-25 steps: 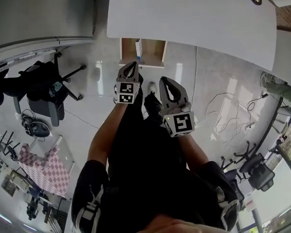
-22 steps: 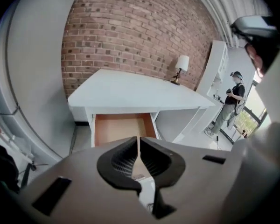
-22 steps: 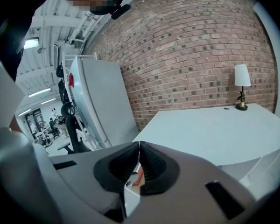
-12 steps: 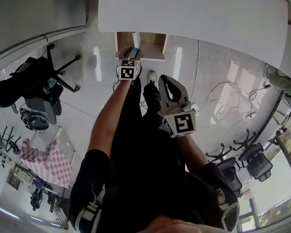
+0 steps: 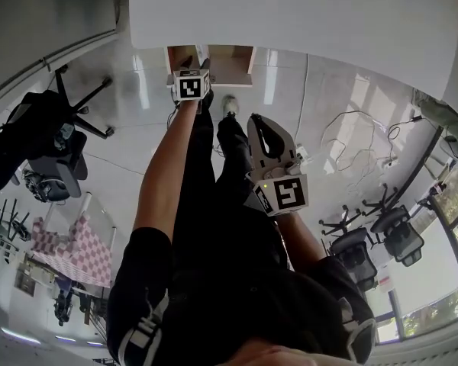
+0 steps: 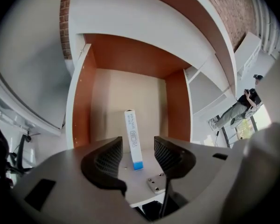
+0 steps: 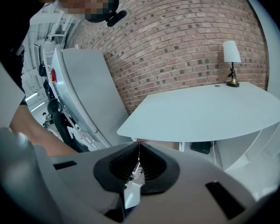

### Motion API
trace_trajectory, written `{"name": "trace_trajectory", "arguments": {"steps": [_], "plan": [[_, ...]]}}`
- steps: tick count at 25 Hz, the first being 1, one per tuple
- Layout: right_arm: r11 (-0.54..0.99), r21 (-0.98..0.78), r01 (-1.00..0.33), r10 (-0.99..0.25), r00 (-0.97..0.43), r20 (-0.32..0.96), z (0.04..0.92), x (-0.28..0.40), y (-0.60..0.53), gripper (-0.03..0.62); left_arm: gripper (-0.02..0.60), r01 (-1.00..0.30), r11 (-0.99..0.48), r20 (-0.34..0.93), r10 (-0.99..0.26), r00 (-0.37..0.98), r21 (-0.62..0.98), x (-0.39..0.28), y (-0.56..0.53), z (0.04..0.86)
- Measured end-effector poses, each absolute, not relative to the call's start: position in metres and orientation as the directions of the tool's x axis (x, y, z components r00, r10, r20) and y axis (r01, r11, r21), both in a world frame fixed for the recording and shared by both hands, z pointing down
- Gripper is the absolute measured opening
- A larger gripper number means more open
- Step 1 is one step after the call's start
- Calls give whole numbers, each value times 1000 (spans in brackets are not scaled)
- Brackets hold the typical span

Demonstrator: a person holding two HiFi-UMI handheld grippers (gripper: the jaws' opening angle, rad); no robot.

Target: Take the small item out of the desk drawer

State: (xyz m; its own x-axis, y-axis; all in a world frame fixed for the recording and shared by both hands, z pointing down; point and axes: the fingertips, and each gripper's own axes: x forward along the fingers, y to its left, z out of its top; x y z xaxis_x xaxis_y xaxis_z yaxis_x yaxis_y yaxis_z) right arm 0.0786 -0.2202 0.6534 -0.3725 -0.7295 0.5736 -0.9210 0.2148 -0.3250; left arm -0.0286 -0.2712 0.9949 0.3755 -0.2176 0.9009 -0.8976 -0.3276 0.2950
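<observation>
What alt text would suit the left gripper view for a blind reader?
The left gripper, whose jaws have just been opening, points into an open wooden drawer under a white desk. A slim white box with a blue end lies on the drawer floor, showing in the gap between the jaws, untouched.

My left tool [image 5: 196, 69] points down at the front of the open drawer [image 5: 233, 61] under the white counter [image 5: 305, 14]. Its jaws have just been opening, but its marker cube hides what lies between them. My right tool [image 5: 261, 125] hangs above my legs, well apart. Office chairs [image 5: 27, 137] stand on the glossy floor [image 5: 137, 147] at left.
</observation>
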Motion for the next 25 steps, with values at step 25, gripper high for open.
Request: {"name": "trace_trajectory", "arguments": {"steps": [25], "plan": [[155, -272, -950, -740, -294, 605, 654, 108, -191, 28, 83, -930, -295, 925, -240, 294, 219, -36, -269, 1004]]}}
